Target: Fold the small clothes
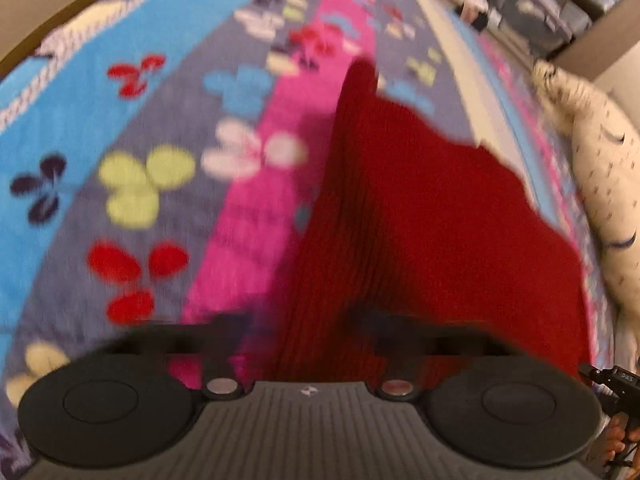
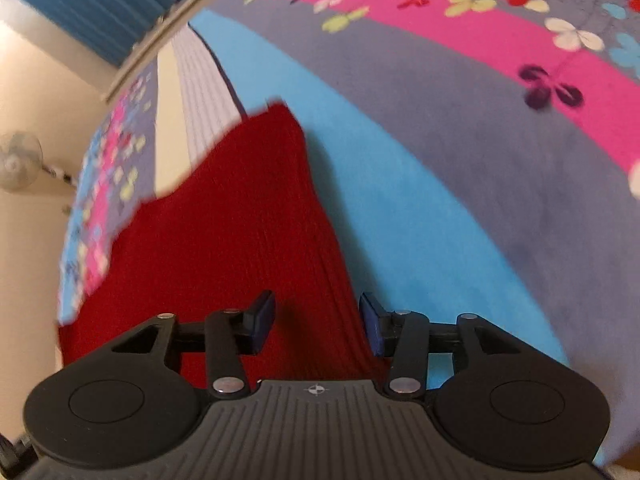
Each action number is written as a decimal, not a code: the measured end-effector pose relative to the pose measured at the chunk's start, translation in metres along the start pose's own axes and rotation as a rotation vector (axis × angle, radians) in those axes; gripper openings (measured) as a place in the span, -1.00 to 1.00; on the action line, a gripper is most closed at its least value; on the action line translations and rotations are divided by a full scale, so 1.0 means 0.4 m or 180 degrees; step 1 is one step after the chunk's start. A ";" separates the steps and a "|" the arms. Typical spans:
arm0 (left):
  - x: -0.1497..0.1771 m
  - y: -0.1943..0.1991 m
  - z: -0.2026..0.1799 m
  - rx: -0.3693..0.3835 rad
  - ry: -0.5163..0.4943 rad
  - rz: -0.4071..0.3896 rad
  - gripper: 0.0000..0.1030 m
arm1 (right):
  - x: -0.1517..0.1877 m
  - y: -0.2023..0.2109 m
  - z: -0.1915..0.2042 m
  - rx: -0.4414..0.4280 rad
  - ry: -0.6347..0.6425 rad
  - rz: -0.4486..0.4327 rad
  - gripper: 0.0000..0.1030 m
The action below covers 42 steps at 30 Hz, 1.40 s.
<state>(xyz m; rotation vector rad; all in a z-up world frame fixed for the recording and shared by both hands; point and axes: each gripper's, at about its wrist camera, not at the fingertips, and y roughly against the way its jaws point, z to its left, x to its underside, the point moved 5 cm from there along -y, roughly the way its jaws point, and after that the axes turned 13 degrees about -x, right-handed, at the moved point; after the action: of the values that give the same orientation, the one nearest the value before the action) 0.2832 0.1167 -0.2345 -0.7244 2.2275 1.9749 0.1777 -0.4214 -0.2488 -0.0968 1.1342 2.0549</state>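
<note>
A red knitted garment (image 1: pixel 420 216) lies on a flowered bedspread (image 1: pixel 132 128). In the left wrist view its near edge runs between the fingers of my left gripper (image 1: pixel 304 332). That view is blurred, and the jaws stand apart on either side of the cloth. In the right wrist view the same red garment (image 2: pixel 224 216) stretches away from my right gripper (image 2: pixel 318 326). The blue pads (image 2: pixel 264 320) stand apart, with the garment's right edge passing between them. I cannot tell whether either gripper touches the cloth.
The bedspread (image 2: pixel 460 128) has blue, grey and pink stripes. A white patterned pillow (image 1: pixel 600 184) lies at the right edge of the bed. A fan (image 2: pixel 18 160) stands by the cream wall on the left. Boxes (image 1: pixel 552 8) and clutter sit beyond the bed.
</note>
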 end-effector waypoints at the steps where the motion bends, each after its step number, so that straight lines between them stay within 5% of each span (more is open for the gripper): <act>1: 0.017 0.018 0.012 -0.0037 0.0062 -0.0050 -0.70 | 0.008 0.002 0.004 0.0044 0.0116 -0.0030 -0.67; 3: 0.033 0.053 0.028 -0.0138 0.0065 -0.0203 -0.72 | 0.005 0.010 0.011 0.0039 0.0083 -0.0130 -0.71; 9: 0.049 0.016 0.070 -0.0133 0.0187 0.0005 -0.66 | 0.001 -0.040 -0.015 0.0238 -0.0034 -0.0028 -0.66; 13: 0.000 0.049 0.058 -0.0159 0.0181 -0.0130 -0.33 | -0.026 0.001 -0.001 0.0202 -0.0047 -0.0125 -0.38; 15: -0.040 0.086 0.042 -0.0184 0.0119 -0.0361 0.02 | -0.054 0.029 0.018 0.0216 0.0182 -0.0294 -0.31; 19: -0.135 0.106 -0.028 -0.0056 0.0024 -0.0624 0.08 | -0.137 0.004 0.080 0.0111 0.0579 -0.0379 -0.51; 20: -0.159 0.093 -0.049 -0.0111 -0.0035 -0.0651 0.08 | -0.161 -0.018 0.100 0.0088 0.0669 -0.0371 -0.65; 25: -0.267 -0.050 -0.116 -0.0487 -0.0198 -0.0491 0.08 | -0.255 -0.168 0.179 0.0117 0.0972 -0.0346 -0.67; 28: -0.318 -0.130 -0.112 -0.0695 -0.0179 -0.0370 0.10 | -0.294 -0.283 0.168 0.0438 0.0963 -0.0179 -0.67; 32: -0.370 -0.172 -0.103 -0.0959 -0.0287 -0.0430 0.54 | -0.332 -0.325 0.149 0.0577 0.0875 -0.0254 -0.66; 33: -0.379 -0.171 -0.099 -0.1050 -0.0310 -0.0455 0.69 | -0.339 -0.325 0.153 0.0579 0.0861 -0.0250 -0.61; 37: -0.373 -0.112 -0.087 -0.1096 -0.0274 -0.0426 0.77 | -0.346 -0.257 0.162 0.0590 0.0726 -0.0452 -0.22; 42: -0.214 0.070 -0.113 -0.0931 -0.0429 -0.0356 0.95 | -0.170 -0.019 0.229 -0.0008 0.0737 -0.0569 0.27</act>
<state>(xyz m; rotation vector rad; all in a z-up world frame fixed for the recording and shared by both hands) 0.3592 0.1004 -0.1705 -0.7014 1.8048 2.2443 0.2559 -0.3907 -0.1715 -0.4317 1.2151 1.9209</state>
